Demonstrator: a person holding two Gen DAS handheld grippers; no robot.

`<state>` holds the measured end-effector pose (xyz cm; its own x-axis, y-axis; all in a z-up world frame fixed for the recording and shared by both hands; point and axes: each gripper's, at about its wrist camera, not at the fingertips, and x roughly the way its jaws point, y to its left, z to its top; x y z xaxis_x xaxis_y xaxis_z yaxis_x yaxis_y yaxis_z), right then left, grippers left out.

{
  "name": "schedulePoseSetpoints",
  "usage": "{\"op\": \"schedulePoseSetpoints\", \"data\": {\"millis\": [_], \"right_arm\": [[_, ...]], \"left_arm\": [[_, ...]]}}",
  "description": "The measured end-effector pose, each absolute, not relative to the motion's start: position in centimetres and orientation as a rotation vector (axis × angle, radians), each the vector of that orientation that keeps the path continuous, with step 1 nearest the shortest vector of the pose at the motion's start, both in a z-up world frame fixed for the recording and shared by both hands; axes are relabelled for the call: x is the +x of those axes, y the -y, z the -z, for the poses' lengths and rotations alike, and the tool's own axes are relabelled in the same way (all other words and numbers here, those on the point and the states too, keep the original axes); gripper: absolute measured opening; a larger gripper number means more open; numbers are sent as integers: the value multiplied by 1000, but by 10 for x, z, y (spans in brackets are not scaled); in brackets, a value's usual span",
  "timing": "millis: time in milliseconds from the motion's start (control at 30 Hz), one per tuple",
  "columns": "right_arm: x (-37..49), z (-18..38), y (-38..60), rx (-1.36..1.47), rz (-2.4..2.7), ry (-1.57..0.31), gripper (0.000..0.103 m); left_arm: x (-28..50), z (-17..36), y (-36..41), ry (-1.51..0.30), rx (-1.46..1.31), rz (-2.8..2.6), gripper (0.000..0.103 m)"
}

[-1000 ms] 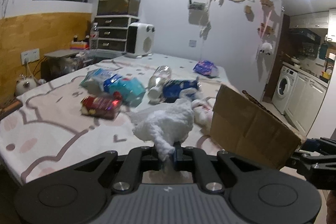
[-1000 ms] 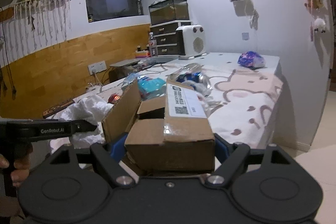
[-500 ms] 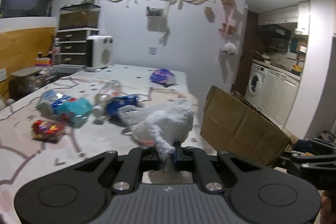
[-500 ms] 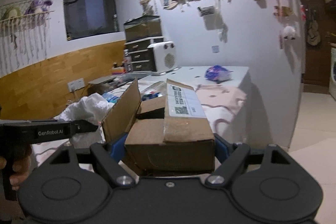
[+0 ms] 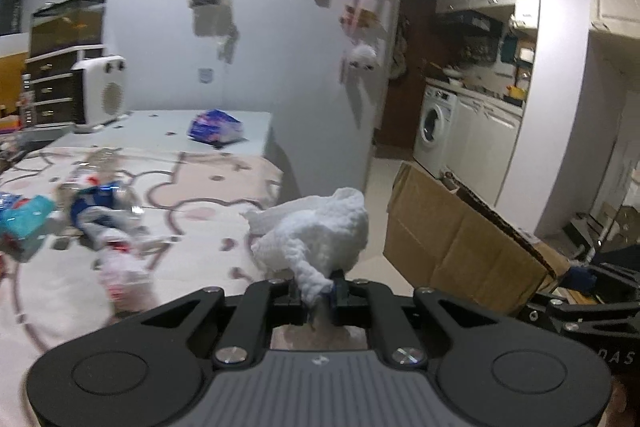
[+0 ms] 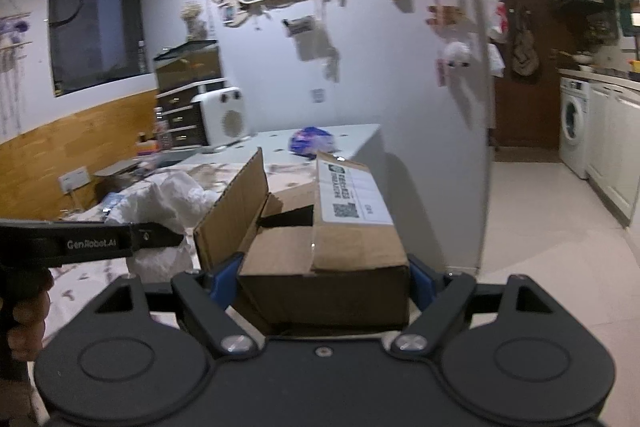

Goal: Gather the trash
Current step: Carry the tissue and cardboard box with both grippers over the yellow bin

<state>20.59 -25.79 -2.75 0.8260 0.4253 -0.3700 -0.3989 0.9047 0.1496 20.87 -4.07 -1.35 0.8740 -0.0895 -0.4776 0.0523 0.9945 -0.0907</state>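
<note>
My left gripper [image 5: 315, 294] is shut on a crumpled white tissue [image 5: 316, 235] and holds it in the air past the table's right edge. My right gripper [image 6: 322, 277] is shut on an open cardboard box [image 6: 320, 235], with its flaps up and a white label on top. The box also shows in the left wrist view [image 5: 460, 239], to the right of the tissue. The tissue shows in the right wrist view [image 6: 168, 203], left of the box, beside the left gripper's arm [image 6: 88, 243].
A table with a pink patterned cloth [image 5: 200, 187] carries several wrappers, a blue packet [image 5: 96, 203], a teal packet [image 5: 24, 223] and a purple bag [image 5: 216, 129]. A white heater [image 5: 100, 91] stands at the back. A washing machine [image 5: 434, 131] and tiled floor [image 6: 540, 219] lie to the right.
Both grippers have swung right, away from the table toward the kitchen side. The tissue now hangs off the table's edge, close to the box. Both grips are unchanged.
</note>
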Motion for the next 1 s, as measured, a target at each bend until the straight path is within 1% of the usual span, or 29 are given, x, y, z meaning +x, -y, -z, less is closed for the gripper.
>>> {"op": "schedulePoseSetpoints", "data": {"millis": [233,500,733,1000], "right_arm": [[241,49,311,70,-347,-450,83],[301,99,347,87,-264,-581,83],[368,151,353,70,-242,-737,83],[446,224,354,92,-195,-920,83]], "left_arm": [[272,44,92,-608,-40,116,10],[354,95,137,-739,-24,142,10],[433,158,164,-892,10,139,10],[506,243,156,-1051,-41,129,10]]}}
